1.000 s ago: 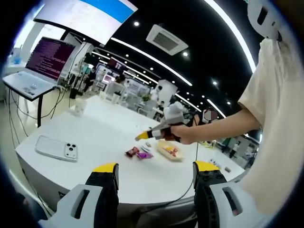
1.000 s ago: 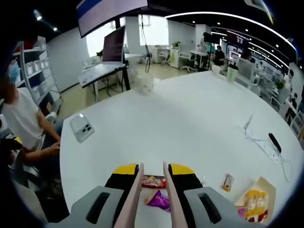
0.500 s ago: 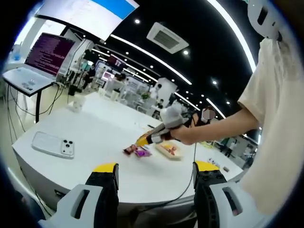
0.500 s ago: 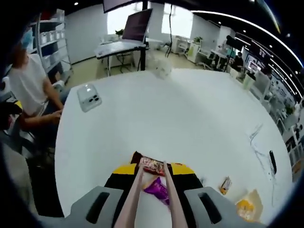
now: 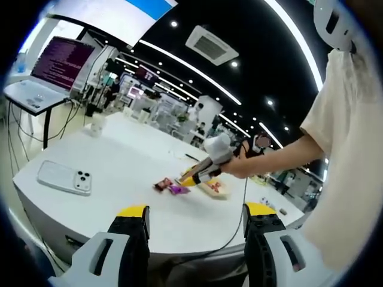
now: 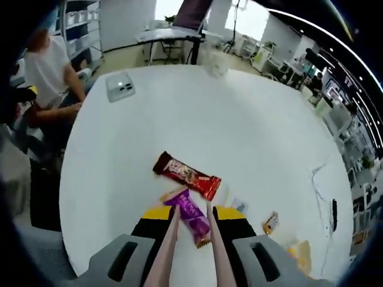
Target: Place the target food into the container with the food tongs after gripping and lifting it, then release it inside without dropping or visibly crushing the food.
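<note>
Lower centre of the right gripper view: purple foil snack packet [image 6: 190,217] lies on the round white table [image 6: 119,155], long axis running upper left to lower right, between the pink tong tips [image 6: 169,230] held in the right gripper [image 6: 192,214]. Tips flank it, narrowly apart; grip can't be confirmed. Red candy bar wrapper [image 6: 187,174] lies just above. Left gripper [image 5: 194,210] wide open, holding nothing.

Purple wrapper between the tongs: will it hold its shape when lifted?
Probably not fully. The purple wrapper looks like a thin, glossy foil packet, so likely light, a bit slippery, and liable to droop. The tongs straddle it lengthwise; a gentle grip seems wise.
</note>
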`<move>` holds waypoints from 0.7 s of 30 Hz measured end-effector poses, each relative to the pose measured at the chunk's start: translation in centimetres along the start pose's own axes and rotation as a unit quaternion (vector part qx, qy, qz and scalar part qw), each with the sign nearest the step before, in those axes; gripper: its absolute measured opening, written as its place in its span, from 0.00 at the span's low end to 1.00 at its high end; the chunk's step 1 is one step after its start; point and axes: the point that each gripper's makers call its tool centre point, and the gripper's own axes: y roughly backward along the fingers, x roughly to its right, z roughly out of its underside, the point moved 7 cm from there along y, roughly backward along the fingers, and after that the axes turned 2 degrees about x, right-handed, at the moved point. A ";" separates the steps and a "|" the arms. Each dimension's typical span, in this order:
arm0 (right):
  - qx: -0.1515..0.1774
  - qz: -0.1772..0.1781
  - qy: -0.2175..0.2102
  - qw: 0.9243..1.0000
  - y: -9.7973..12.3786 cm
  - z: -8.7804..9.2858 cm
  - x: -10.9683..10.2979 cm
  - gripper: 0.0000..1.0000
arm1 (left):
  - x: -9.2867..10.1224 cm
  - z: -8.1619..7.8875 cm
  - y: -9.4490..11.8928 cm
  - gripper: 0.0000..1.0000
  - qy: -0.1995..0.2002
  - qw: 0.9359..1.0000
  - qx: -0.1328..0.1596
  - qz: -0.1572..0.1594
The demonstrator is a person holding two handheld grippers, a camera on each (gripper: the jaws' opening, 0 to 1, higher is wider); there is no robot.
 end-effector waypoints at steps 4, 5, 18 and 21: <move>-0.013 -0.014 0.026 0.999 -0.3 0.3 0.1 0.25 | 0.0 0.4 -0.2 0.63 0.007 1.000 -0.004 0.001; -0.017 -0.018 0.030 0.999 -0.5 0.4 0.1 0.25 | -0.1 0.7 -0.4 0.63 0.010 1.000 -0.008 0.002; -0.020 -0.056 0.004 0.998 -0.8 0.3 -0.8 0.25 | -0.2 -0.8 -0.8 0.63 -0.007 1.000 -0.010 0.002; -0.020 -0.058 0.001 0.998 -0.8 0.4 -0.8 0.25 | -0.2 -0.4 -0.6 0.63 -0.003 1.000 -0.012 -0.001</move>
